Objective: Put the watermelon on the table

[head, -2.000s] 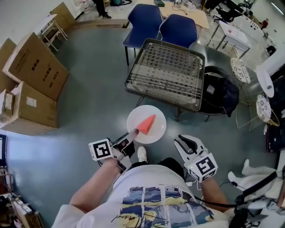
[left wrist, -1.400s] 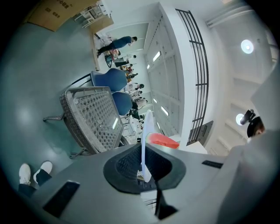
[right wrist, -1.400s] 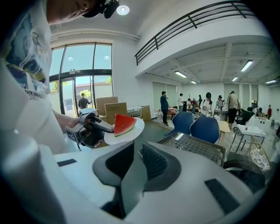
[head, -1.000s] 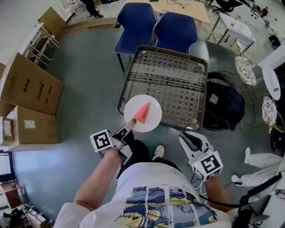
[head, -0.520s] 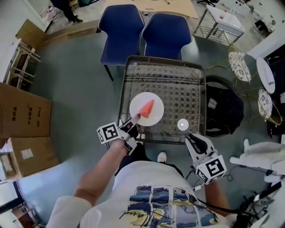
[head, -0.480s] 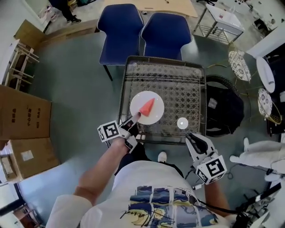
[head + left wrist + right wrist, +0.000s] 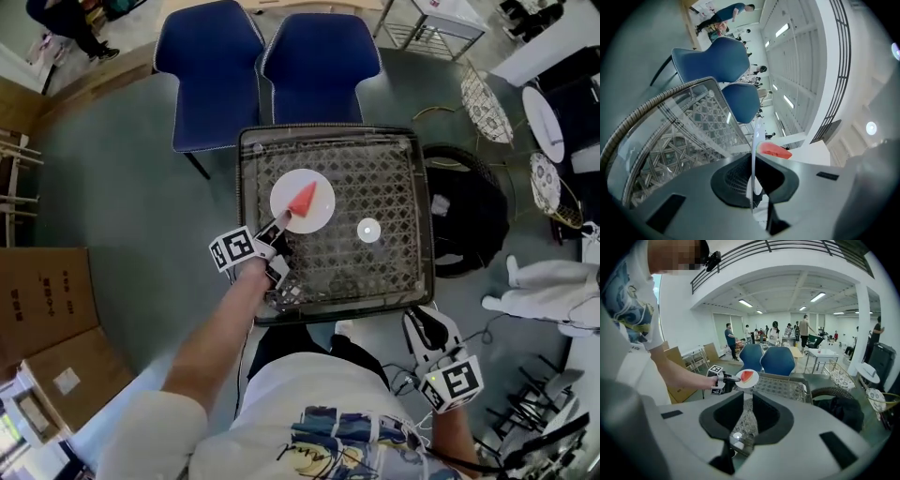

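A red watermelon slice [image 7: 302, 199] lies on a white plate [image 7: 322, 187]. My left gripper [image 7: 277, 225] is shut on the plate's near rim and holds it over the glass-topped wicker table [image 7: 384, 272], towards its far left part. In the left gripper view the plate [image 7: 753, 150] stands edge-on between the jaws, with the slice [image 7: 772, 150] on its right face. My right gripper [image 7: 424, 323] hangs open and holds nothing, off the table's near right corner beside the person's body. In the right gripper view the slice [image 7: 748, 376] shows ahead above the table.
Two blue chairs [image 7: 211, 56] [image 7: 319, 52] stand against the table's far side. A dark wicker seat with a black bag [image 7: 464, 216] is to the right. Cardboard boxes [image 7: 37, 281] lie on the floor at the left. A small white round spot [image 7: 368, 229] shows on the glass top.
The person has stepped up to the table. My left gripper has carried the plate forward and lower, from the table's near edge to over its top. My right gripper has dropped back beside the body.
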Available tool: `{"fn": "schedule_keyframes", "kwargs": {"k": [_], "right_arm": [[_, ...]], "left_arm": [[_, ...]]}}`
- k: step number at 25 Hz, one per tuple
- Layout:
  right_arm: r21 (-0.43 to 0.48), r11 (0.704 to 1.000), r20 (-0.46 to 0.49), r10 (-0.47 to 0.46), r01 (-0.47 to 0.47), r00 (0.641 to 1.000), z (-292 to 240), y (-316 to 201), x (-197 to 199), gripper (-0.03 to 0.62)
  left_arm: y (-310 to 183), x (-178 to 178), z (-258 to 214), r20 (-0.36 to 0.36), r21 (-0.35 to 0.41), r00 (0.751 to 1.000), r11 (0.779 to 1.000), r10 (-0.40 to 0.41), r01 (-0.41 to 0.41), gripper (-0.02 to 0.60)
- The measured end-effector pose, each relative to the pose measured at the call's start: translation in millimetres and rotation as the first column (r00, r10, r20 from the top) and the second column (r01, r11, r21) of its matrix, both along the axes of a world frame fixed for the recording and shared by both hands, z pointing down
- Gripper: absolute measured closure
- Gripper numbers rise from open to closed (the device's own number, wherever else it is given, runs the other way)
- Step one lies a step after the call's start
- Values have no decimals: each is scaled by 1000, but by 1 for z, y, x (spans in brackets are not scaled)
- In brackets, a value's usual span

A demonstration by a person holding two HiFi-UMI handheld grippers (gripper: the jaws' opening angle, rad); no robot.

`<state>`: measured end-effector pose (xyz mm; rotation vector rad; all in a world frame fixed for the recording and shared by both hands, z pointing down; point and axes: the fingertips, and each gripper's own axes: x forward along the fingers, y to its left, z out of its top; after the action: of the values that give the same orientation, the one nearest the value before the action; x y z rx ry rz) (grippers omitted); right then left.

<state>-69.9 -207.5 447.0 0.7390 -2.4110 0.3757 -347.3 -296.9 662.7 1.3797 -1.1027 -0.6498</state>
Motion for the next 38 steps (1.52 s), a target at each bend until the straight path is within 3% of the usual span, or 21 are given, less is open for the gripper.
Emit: {"fn": "schedule_keyframes", "kwargs": {"k": [9,20,26,30,35,38], "right_arm": [[-71,990,-82,113,-119,990,19,1,17,530],[-97,979,-118,170,-182,978,25,9,33,530],[-102,976,-105,183,-194,977,27,6,37,530],[-104,976,-91,180,-189,980,29,5,32,530],[-107,974,-88,190,-199,978,28,6,36,530],[-105,973,-82,196,-204,977,26,7,40,530]], "left_arm": [[-72,-19,75,-9,-82,1000,997,12,-13,557],[-108,-14,121,9,-175,999,984,48,-46,557],[-119,-18,127,99,-256,992,965,82,-54,557],[-125,-22,129,222,-321,962,944,159,-81,550],[-130,-27,124,407,-370,882,926,235,-76,517],[-129,-25,121,471,-391,845,919,252,-56,502]]}}
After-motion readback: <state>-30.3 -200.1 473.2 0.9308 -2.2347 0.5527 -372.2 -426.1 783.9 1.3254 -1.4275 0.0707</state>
